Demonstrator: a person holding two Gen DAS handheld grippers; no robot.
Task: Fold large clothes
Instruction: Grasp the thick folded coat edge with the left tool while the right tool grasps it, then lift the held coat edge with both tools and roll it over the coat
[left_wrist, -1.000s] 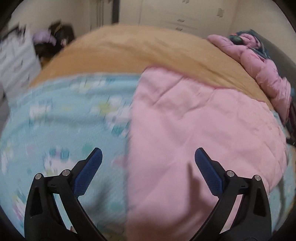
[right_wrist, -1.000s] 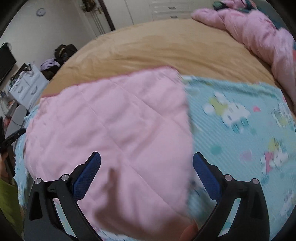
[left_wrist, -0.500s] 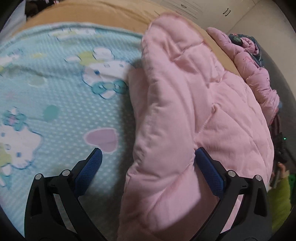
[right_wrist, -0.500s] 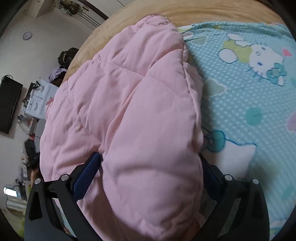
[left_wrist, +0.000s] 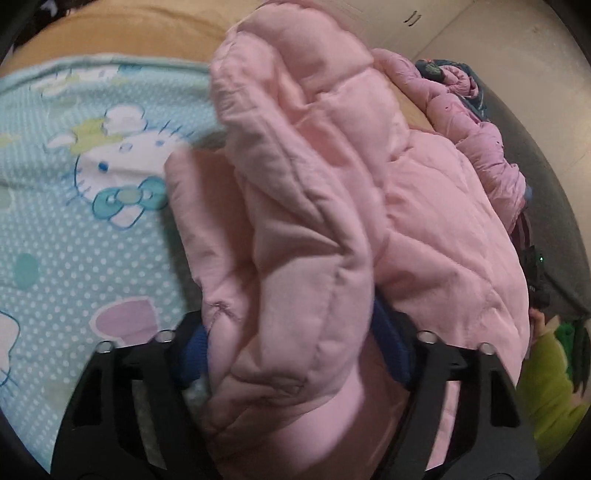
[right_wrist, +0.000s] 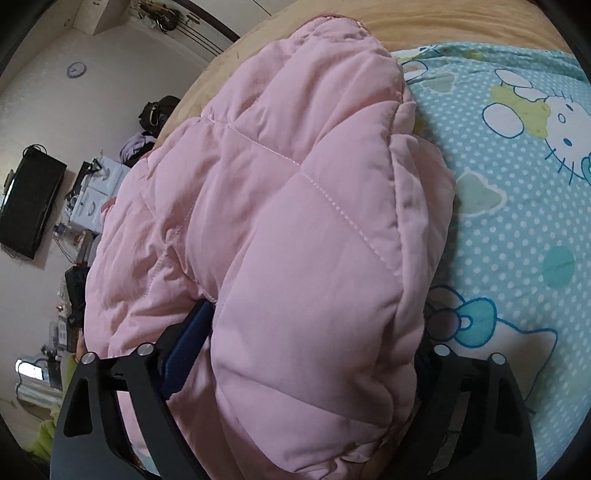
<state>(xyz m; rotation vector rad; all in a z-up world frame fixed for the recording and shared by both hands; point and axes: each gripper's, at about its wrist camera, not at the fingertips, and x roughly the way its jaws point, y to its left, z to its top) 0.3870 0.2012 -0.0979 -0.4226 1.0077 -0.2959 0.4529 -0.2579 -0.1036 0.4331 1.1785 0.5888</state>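
Observation:
A puffy pink quilted garment (left_wrist: 332, 229) lies on a light blue cartoon-print sheet (left_wrist: 74, 221) on the bed. My left gripper (left_wrist: 295, 343) is shut on the garment's left edge, which bulges up between the blue pads. In the right wrist view my right gripper (right_wrist: 306, 354) is shut on the same pink garment (right_wrist: 295, 221) at its right edge; the right pad is hidden behind the fabric. The sheet (right_wrist: 517, 184) lies to the right.
A tan blanket (left_wrist: 129, 33) covers the far bed. Another pink padded jacket (left_wrist: 480, 140) is piled at the far right. A person's green sleeve (left_wrist: 546, 387) shows at the right edge. A dark TV (right_wrist: 29, 206) and cluttered shelves stand by the left wall.
Both grippers dropped toward the garment's side edges and closed on them. The fabric is now bunched up between the pads and lifted slightly.

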